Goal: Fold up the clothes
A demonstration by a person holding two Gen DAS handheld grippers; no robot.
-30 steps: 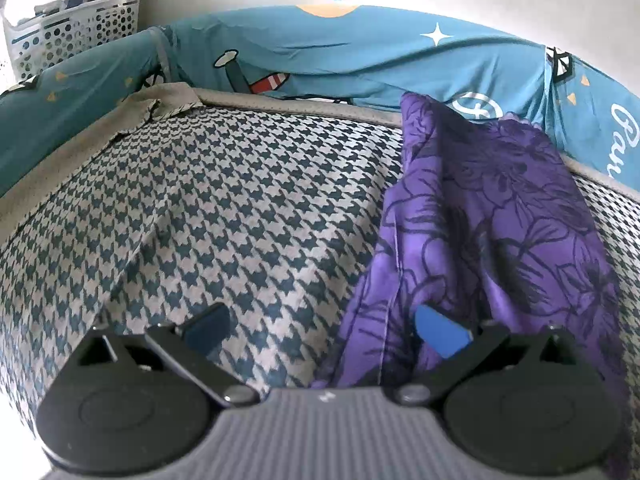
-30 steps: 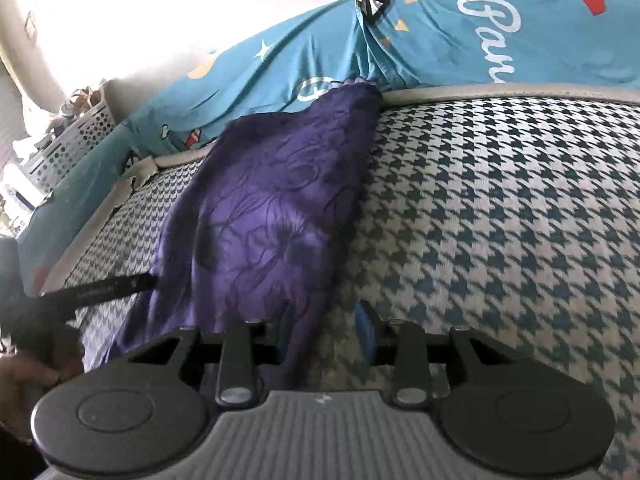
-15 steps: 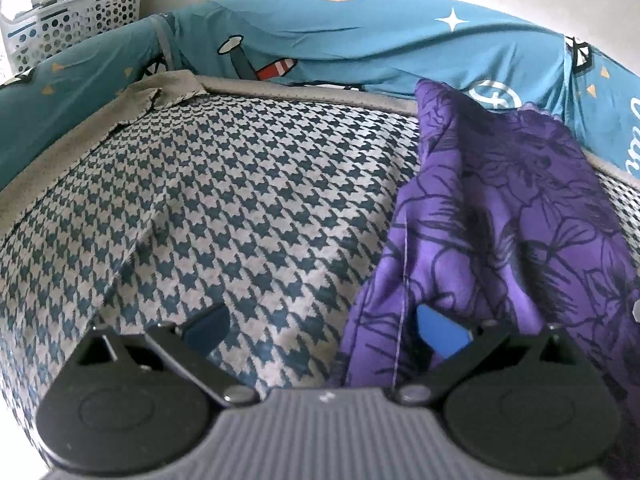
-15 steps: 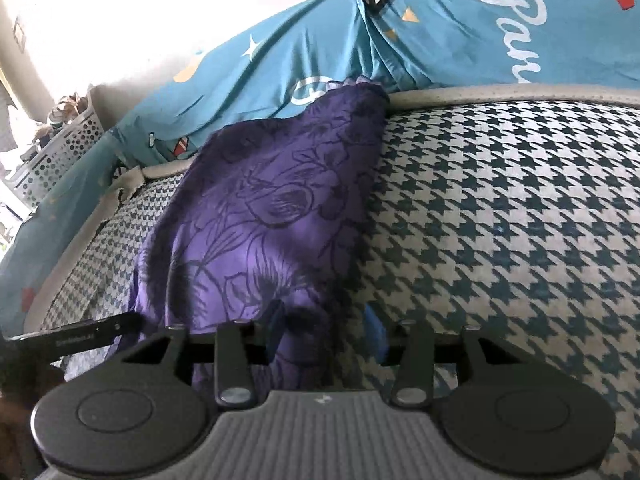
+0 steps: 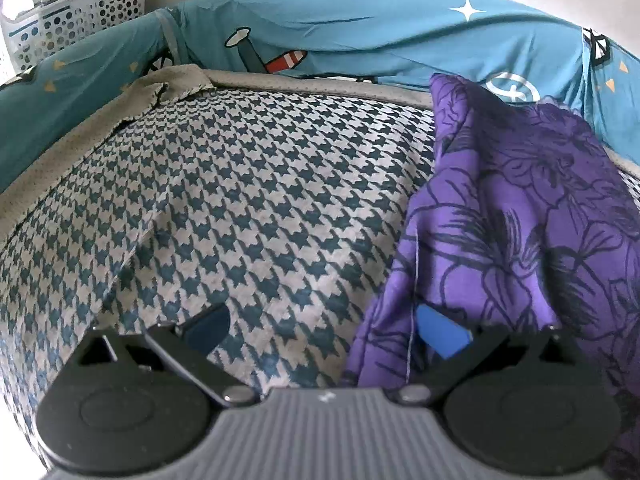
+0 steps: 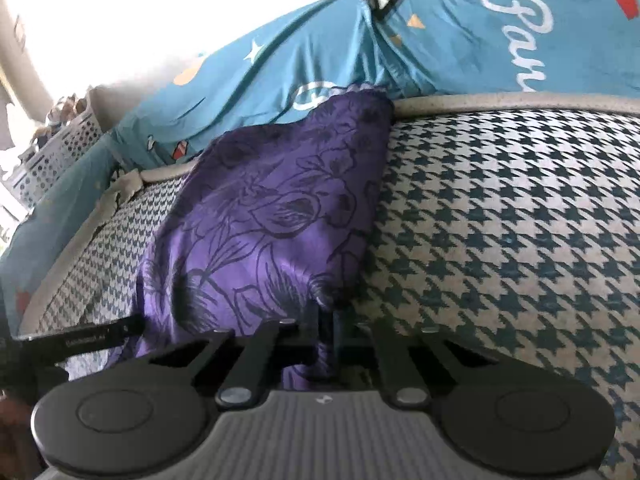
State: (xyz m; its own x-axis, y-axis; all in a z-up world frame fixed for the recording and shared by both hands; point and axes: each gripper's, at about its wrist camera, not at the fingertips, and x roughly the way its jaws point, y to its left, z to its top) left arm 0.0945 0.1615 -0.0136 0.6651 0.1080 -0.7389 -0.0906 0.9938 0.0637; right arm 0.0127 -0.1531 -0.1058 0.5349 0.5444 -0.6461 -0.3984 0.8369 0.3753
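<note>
A purple garment with dark flower outlines point(image 5: 520, 216) lies lengthwise on a houndstooth-covered surface point(image 5: 240, 200). My left gripper point(image 5: 320, 330) is open, low over the cloth's near left edge; its right fingertip point(image 5: 440, 330) rests on the purple fabric, its left fingertip over the houndstooth. In the right wrist view the garment point(image 6: 272, 208) runs away from me. My right gripper point(image 6: 328, 320) is shut on the garment's near right edge, with fabric bunched between the jaws.
A teal printed sheet point(image 5: 360, 28) bunches along the far edge, also in the right wrist view point(image 6: 460, 36). A white perforated laundry basket point(image 5: 76, 16) stands at the far left. The left gripper's finger point(image 6: 80, 336) shows at the left of the right wrist view.
My right gripper has closed on the garment's near right edge. My left gripper has edged forward and stayed open.
</note>
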